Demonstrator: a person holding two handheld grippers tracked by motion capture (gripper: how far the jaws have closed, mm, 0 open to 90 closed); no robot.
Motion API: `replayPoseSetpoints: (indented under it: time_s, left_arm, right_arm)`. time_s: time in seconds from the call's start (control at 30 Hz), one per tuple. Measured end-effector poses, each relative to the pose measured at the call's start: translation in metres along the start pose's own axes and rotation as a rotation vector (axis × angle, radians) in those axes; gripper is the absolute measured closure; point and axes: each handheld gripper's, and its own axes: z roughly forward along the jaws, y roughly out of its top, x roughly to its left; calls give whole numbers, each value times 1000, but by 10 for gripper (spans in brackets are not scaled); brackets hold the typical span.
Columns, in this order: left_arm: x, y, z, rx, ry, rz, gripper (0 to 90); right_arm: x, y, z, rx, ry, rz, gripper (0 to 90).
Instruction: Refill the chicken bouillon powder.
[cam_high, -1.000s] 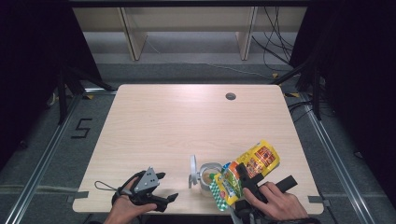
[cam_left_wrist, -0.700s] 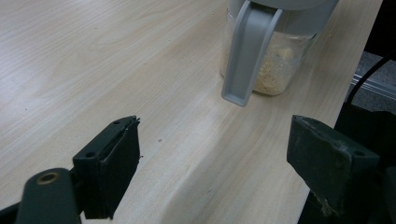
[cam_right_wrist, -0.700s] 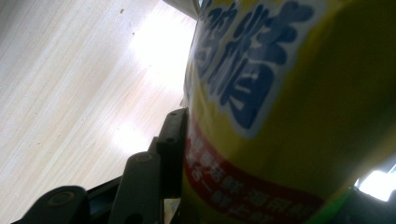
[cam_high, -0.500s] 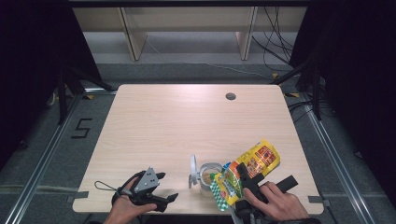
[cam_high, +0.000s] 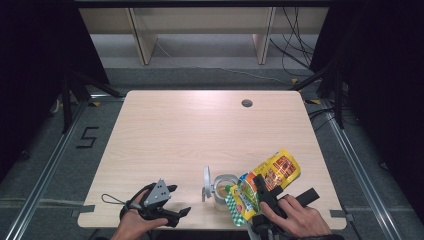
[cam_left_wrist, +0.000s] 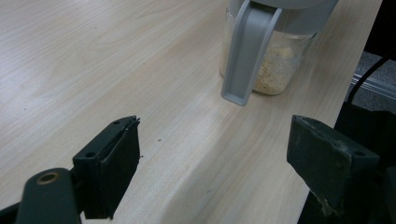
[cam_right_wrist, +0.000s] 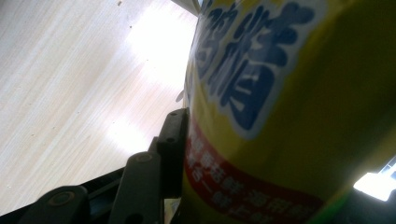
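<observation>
Right jaws: closed partway on the yellow pouch (cam_right_wrist: 299, 116); in the right gripper view one black pad lies flat against its printed face, so the right gripper (cam_high: 264, 196) holds it.
Left jaws: wide apart with bare wood between them; the left gripper (cam_high: 170, 212) holds nothing and aims toward the glass jar (cam_left_wrist: 273, 60).
Landmark: the glass jar (cam_high: 223, 189), standing upright near the front edge of the table (cam_high: 200, 130), its grey lid (cam_high: 206, 181) swung open and standing on its left side, a pale grainy fill in the bottom.
Pouch place: just right of the jar, lifted off the table, its green lower end (cam_high: 240, 202) touching or overlapping the jar's right rim; which of the two I cannot tell.
Pouch axis: the long axis runs on a slant, from the low green end by the jar up and away to the yellow end (cam_high: 280, 167) at the far right.
Pouch pointing: the jar-side end seems to be the pouring end, tipped down toward the mouth, though no spout is plain to see.
Left gripper place: well to the left of the jar, resting low at the table's front edge.
Step in hand: by my reading, filling the jar from the pouch.
Next move: likely calls for keeping the low end over the mouth and raising the far end more, while the left gripper could steady the jar.
</observation>
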Motion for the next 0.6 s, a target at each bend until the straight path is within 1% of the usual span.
replayPoseSetpoints:
  time_s: [0.03, 0.07, 0.1, 0.13, 0.17, 0.23, 0.27, 0.3, 0.37, 0.57, 0.6]
  left_arm:
    - [1, 0, 0, 6, 5, 7, 168]
    - [2, 0, -1, 18, 11, 23, 168]
    - [2, 0, -1, 16, 10, 22, 168]
    - [1, 0, -1, 15, 8, 20, 168]
    - [1, 0, 0, 9, 10, 17, 168]
    - [1, 0, 0, 11, 8, 12, 168]
    - [1, 0, 0, 10, 8, 12, 168]
    - [1, 0, 0, 10, 9, 15, 168]
    - [1, 0, -1, 13, 12, 20, 168]
    - [1, 0, 0, 12, 11, 20, 167]
    - [1, 0, 0, 12, 11, 20, 168]
  right_arm:
    - [-2, -1, 1, -16, 14, -27, 607]
    - [-2, -1, 1, -15, 14, -24, 607]
    - [-3, -1, 1, -13, 15, -28, 607]
    - [-2, -1, 1, -7, -5, -32, 607]
    - [-2, -1, 0, -7, -8, -34, 607]
    - [-2, -1, 0, -6, -8, -35, 607]
    - [-3, -1, 0, -7, 15, -23, 607]
    - [-2, -1, 0, -6, -7, -21, 607]
    - [-3, -2, 0, -9, -11, -30, 607]
    - [-2, -2, 1, -12, -3, -22, 608]
    - [-2, -2, 2, -16, 15, -22, 608]
